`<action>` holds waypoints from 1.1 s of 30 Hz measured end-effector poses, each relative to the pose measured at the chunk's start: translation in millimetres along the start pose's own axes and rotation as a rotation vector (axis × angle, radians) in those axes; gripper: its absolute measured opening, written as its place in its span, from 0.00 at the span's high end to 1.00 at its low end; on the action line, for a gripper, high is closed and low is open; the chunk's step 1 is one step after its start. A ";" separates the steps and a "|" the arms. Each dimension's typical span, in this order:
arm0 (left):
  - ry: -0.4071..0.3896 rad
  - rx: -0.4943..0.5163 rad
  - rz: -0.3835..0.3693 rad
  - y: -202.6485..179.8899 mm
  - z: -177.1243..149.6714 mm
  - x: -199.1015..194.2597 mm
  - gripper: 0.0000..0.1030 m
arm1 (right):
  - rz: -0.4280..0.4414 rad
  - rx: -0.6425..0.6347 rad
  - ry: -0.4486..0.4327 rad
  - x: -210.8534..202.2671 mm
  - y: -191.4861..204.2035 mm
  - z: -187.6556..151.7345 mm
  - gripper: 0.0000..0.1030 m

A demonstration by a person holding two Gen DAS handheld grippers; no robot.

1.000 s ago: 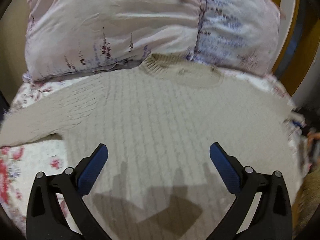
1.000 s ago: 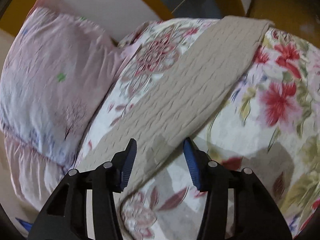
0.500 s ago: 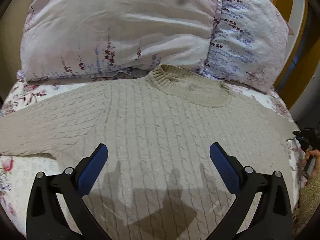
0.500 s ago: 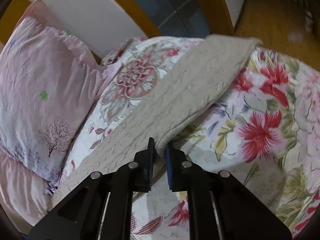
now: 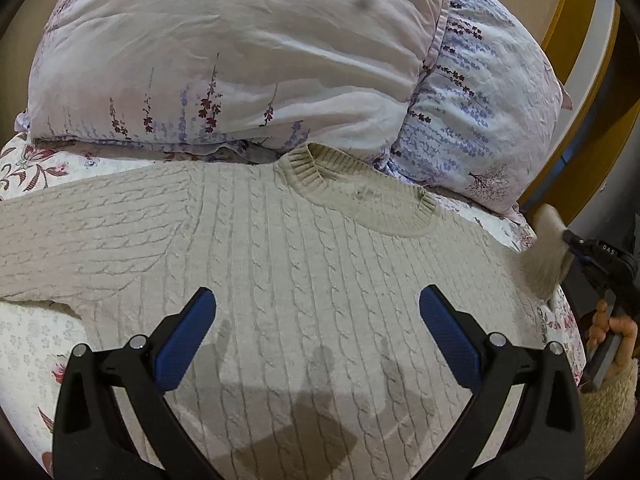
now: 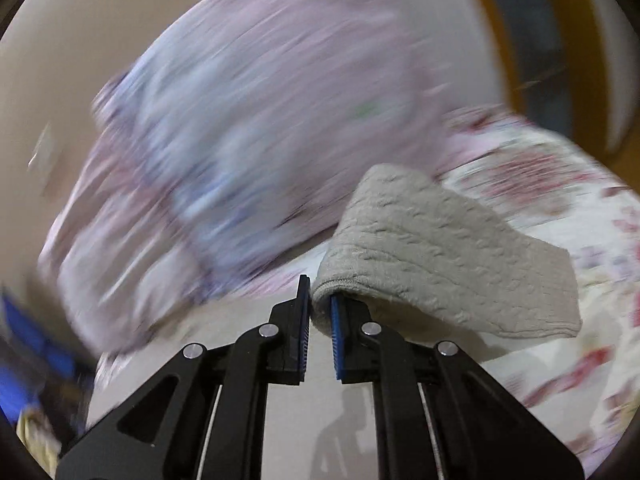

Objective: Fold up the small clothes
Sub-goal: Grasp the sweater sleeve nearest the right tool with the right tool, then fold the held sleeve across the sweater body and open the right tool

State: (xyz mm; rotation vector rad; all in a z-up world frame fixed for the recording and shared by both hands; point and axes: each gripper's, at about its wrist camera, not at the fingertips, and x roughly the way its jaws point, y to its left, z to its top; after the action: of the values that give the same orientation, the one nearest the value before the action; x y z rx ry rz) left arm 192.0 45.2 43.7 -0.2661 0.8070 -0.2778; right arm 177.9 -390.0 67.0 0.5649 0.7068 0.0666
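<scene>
1. The beige cable-knit sweater (image 5: 280, 280) lies front up and spread flat on the bed, its ribbed collar (image 5: 356, 196) just below the pillows and its left sleeve (image 5: 80, 240) stretched straight out to the side.
2. Its right sleeve (image 6: 440, 256) is off the bedding: the right gripper (image 6: 318, 320) has its jaws clenched on the sleeve's edge, and the knit drapes over the right-hand jaw and hangs away toward the floral bedsheet (image 6: 560, 184) (the background smears with motion in this view, so fine detail there is unreadable).
3. In the left wrist view the same sleeve shows as a raised, blurred flap at the sweater's right edge, with the person's hand (image 5: 616, 332) on the gripper handle below it.
4. The left gripper (image 5: 316, 328) hovers over the lower chest of the sweater, jaws released and wide apart, with nothing between them.
5. Step in hand, as I judge it: the first fold, bringing the right sleeve in across the body.
6. The next move calls for carrying the sleeve over the chest, laying it flat without a twist, and only then letting go (the loose knit will likely sag and bunch if dropped early).
7. The open left gripper could pin the body so the sweater does not drag.
8. Two floral pillows (image 5: 240, 52) sit beyond the collar against a wooden headboard (image 5: 568, 20).
</scene>
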 end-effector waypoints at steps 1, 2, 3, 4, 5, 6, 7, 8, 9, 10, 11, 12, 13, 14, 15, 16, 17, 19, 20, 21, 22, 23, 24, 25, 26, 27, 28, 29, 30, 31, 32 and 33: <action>0.001 -0.003 -0.005 0.2 -0.2 -0.1 0.02 | 0.033 -0.023 0.036 8.8 12.2 -8.6 0.90; 0.002 -0.008 -0.009 0.5 -0.5 -0.1 0.02 | 0.067 -0.050 0.088 21.3 26.4 -21.3 0.90; 0.003 -0.014 -0.015 0.9 -0.5 0.1 0.02 | 0.083 -0.070 0.133 31.4 38.0 -32.9 0.90; 0.007 -0.023 -0.020 1.5 -0.3 0.3 0.02 | 0.090 -0.087 0.197 47.9 47.5 -48.4 0.90; 0.011 -0.029 -0.024 2.0 -0.2 0.7 0.02 | 0.086 -0.093 0.235 58.6 50.7 -57.5 0.90; 0.015 -0.036 -0.035 2.5 -0.4 1.1 0.02 | 0.078 -0.095 0.267 68.5 54.0 -66.4 0.90; 0.019 -0.042 -0.040 2.7 -0.6 1.8 0.02 | 0.063 -0.090 0.307 80.2 54.4 -76.1 0.90; 0.023 -0.048 -0.047 2.9 -0.9 2.1 0.02 | 0.060 -0.079 0.324 83.5 51.0 -80.5 0.90; 0.026 -0.053 -0.056 3.0 -1.4 2.3 0.02 | 0.060 -0.059 0.334 84.8 45.9 -83.3 0.89; 0.028 -0.053 -0.060 2.8 -1.9 2.5 0.02 | 0.072 -0.028 0.332 83.6 43.0 -82.3 0.88; 0.029 -0.053 -0.065 2.4 -2.2 2.9 0.02 | 0.084 -0.003 0.332 81.1 40.1 -80.2 0.83; 0.029 -0.054 -0.067 2.3 -2.3 3.3 0.02 | 0.096 0.023 0.334 78.5 37.7 -78.4 0.76; 0.031 -0.056 -0.071 2.5 -2.2 3.8 0.02 | 0.110 0.051 0.331 73.6 34.2 -78.2 0.71; 0.033 -0.059 -0.076 2.7 -2.2 4.2 0.02 | 0.109 0.086 0.315 66.6 29.4 -76.6 0.60; 0.036 -0.063 -0.081 3.0 -2.0 4.5 0.02 | 0.096 0.112 0.295 60.2 22.7 -73.9 0.56; 0.039 -0.071 -0.090 3.7 -2.1 5.0 0.02 | 0.087 0.129 0.281 56.7 16.2 -71.2 0.56; 0.041 -0.077 -0.096 4.5 -2.3 5.1 0.02 | 0.081 0.167 0.261 50.2 6.2 -67.7 0.56; 0.044 -0.088 -0.104 5.7 -2.4 4.9 0.02 | 0.073 0.236 0.236 44.3 -7.8 -64.2 0.56; 0.045 -0.090 -0.106 6.2 -2.3 4.6 0.02 | 0.061 0.280 0.218 41.9 -17.0 -64.1 0.56; 0.045 -0.091 -0.108 6.5 -2.3 4.4 0.02 | 0.048 0.310 0.201 40.8 -24.8 -63.6 0.56; 0.044 -0.093 -0.109 7.3 -2.1 3.8 0.02 | 0.030 0.336 0.177 37.8 -32.4 -61.9 0.56; 0.042 -0.095 -0.110 7.8 -1.8 3.1 0.02 | 0.017 0.345 0.163 39.1 -36.9 -60.6 0.57; 0.040 -0.097 -0.111 7.9 -1.2 2.8 0.02 | -0.002 0.351 0.144 38.3 -40.7 -58.5 0.57; 0.038 -0.101 -0.112 8.7 -0.8 2.0 0.02 | -0.025 0.355 0.126 38.7 -43.4 -56.0 0.57; 0.037 -0.105 -0.113 9.6 -0.5 1.2 0.02 | -0.047 0.353 0.112 41.1 -43.9 -53.9 0.63; 0.036 -0.108 -0.115 10.9 -0.1 0.4 0.02 | -0.071 0.346 0.098 41.7 -44.7 -52.2 0.76; 0.034 -0.109 -0.116 12.0 -0.1 -0.3 0.02 | -0.095 0.328 0.085 42.9 -43.6 -50.1 0.81; 0.032 -0.110 -0.117 12.8 0.0 -1.2 0.02 | -0.130 0.286 0.068 43.1 -37.9 -46.5 0.85; 0.029 -0.112 -0.118 13.4 0.3 -2.1 0.02 | -0.146 0.243 0.048 41.9 -28.9 -43.2 0.88; 0.027 -0.114 -0.122 14.7 0.8 -3.3 0.02 | -0.151 0.197 0.027 38.3 -20.3 -40.1 0.89; 0.024 -0.118 -0.126 15.8 1.5 -3.9 0.02 | -0.141 0.126 0.001 35.9 -1.2 -37.0 0.90; 0.022 -0.123 -0.132 17.3 2.3 -4.4 0.02 | -0.111 0.061 -0.016 34.3 18.8 -35.5 0.91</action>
State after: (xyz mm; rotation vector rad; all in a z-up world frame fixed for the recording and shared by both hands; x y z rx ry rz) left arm 193.2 63.1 42.4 -0.4336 0.8311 -0.3556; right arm 184.1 -349.0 34.3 0.5834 0.7252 -0.0629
